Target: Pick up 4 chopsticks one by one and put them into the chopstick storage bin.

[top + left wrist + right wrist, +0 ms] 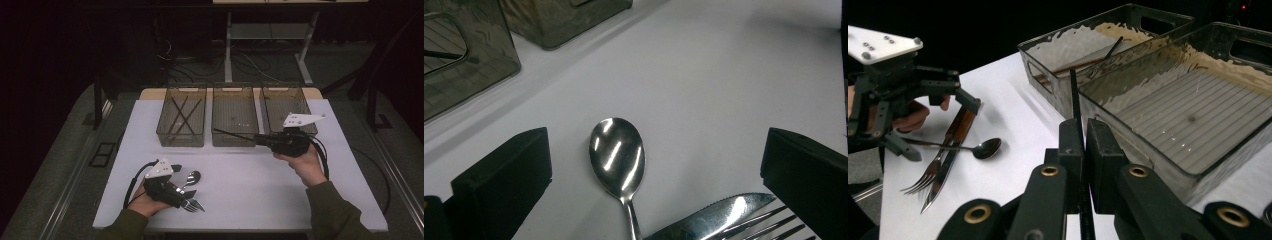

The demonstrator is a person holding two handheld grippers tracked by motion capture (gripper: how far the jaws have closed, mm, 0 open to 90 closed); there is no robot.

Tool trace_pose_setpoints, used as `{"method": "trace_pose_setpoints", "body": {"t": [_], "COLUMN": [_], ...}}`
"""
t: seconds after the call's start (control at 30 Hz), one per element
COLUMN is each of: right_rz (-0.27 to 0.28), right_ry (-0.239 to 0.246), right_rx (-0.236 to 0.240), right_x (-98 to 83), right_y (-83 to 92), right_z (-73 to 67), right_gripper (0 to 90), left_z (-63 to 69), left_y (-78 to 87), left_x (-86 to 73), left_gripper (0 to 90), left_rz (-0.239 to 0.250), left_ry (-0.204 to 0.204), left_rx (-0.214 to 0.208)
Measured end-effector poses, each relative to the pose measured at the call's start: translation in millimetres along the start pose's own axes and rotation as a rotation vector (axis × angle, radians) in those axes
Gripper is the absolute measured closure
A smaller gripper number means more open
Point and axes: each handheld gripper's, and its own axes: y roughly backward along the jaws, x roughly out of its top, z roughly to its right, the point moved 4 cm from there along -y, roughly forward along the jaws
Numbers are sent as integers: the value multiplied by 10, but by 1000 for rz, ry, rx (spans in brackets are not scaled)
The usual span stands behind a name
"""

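Note:
My right gripper (260, 138) is shut on a thin black chopstick (232, 134), which points left along the front wall of the middle bin (235, 142). In the right gripper view the jaws (1084, 132) pinch the chopstick (1074, 95) upright between them. Near the front edge my left gripper (184, 181) stands open around a steel spoon (192, 177). In the left gripper view the spoon bowl (618, 157) lies on the table between the wide-apart jaws, untouched. A knife (719, 215) and a fork (774, 225) lie beside the spoon.
Three clear ribbed bins stand in a row at the back of the white table (250, 185). The left bin (181, 136) holds several dark chopsticks; the right bin (287, 90) is partly behind my right gripper's plate. A desk frame and cables are on the floor beyond.

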Motion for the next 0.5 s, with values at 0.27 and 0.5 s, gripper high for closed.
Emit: {"method": "trace_pose_setpoints", "body": {"t": [0.27,0.5], "right_rz": [18,4], "right_ry": [-16,-5], "right_rx": [-8,-37], "right_x": [150,358], "right_y": [-129,-348], "right_z": [17,7], "right_gripper": [860,860], "left_z": [1,9], "left_y": [-9,-21], "left_x": [2,6], "left_gripper": [0,0], "left_rz": [1,-8], "left_ry": [6,-4], "left_rx": [-1,-4]}}
